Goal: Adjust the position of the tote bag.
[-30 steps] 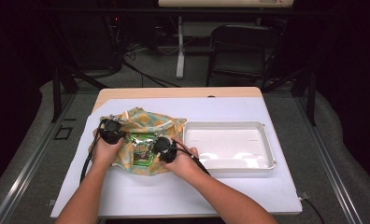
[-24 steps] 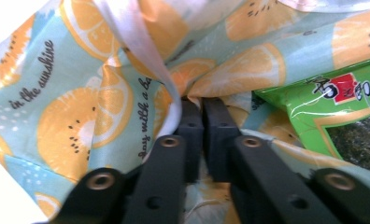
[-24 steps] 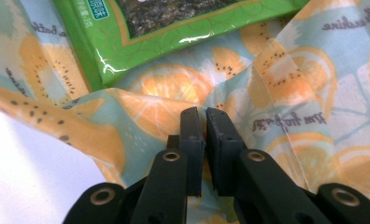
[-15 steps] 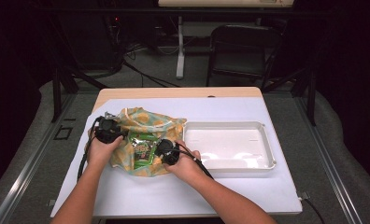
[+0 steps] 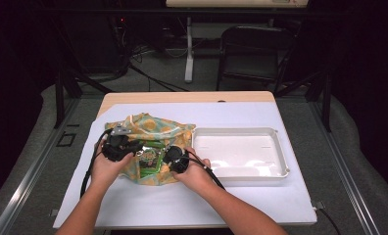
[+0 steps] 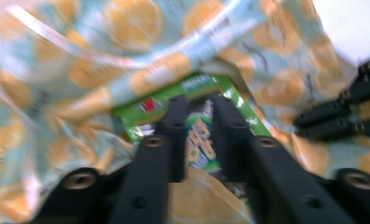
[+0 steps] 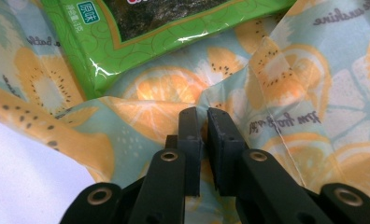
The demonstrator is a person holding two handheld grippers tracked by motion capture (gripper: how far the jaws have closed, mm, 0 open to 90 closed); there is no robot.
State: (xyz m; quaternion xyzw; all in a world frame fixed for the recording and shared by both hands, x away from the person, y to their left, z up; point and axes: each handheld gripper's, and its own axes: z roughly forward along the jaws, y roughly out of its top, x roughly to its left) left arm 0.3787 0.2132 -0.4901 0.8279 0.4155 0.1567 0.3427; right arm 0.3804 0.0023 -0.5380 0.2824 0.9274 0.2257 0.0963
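The bag point(image 5: 153, 132), left of centre in the high view, looks like thin coated cloth or plastic sheet printed with orange slices, creased and faintly shiny. The green snack packet point(image 7: 164, 32), at the top of the right gripper view, is glossy plastic film with bright glints. The tray point(image 5: 280, 169), right of centre, is smooth white plastic. A matt white sheet point(image 5: 260, 205) covers the pale wooden bench point(image 5: 182, 97). The right tool point(image 7: 204, 114) has matt black jaws.
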